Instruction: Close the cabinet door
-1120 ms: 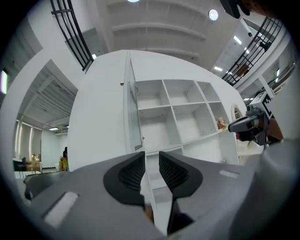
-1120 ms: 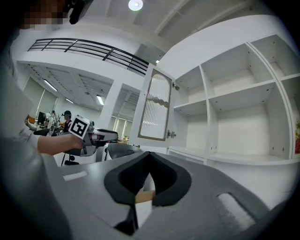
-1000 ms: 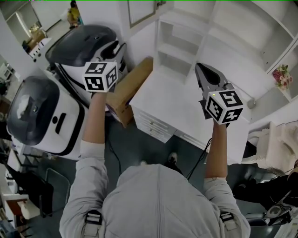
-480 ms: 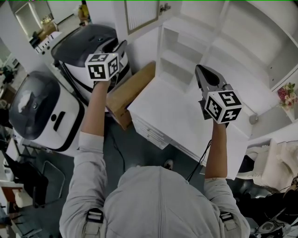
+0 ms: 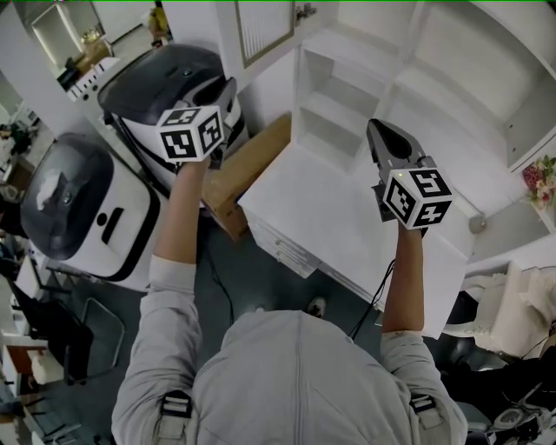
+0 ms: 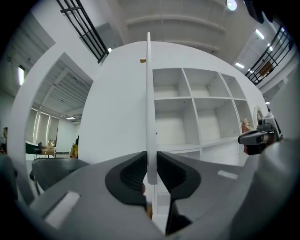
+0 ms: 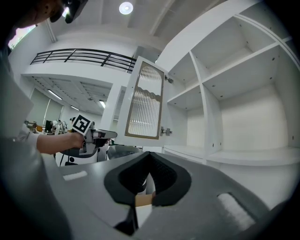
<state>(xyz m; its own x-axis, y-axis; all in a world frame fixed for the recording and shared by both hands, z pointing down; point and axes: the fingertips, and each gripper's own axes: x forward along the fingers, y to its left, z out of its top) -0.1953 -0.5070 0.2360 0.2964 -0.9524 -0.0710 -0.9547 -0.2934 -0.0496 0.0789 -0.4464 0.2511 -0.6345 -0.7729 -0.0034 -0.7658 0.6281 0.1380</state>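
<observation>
The cabinet door, white with a ribbed glass panel, stands open at the shelf unit's left. In the left gripper view I see it edge-on as a thin white strip. My left gripper has this edge between its pads. The jaws are closing, and both pads touch the edge. From the head view it reaches out level toward the door. My right gripper hangs over the white desk, shut and empty. It faces the door's panel and the left gripper.
Open white shelves fill the cabinet right of the door. A white desk with drawers stands below. A cardboard box leans at the desk's left. Two large black-and-white machines crowd the left side. Flowers sit far right.
My left gripper has moved a little forward toward the door and rolled slightly. The right gripper has shifted a little over the desk and stays shut.
</observation>
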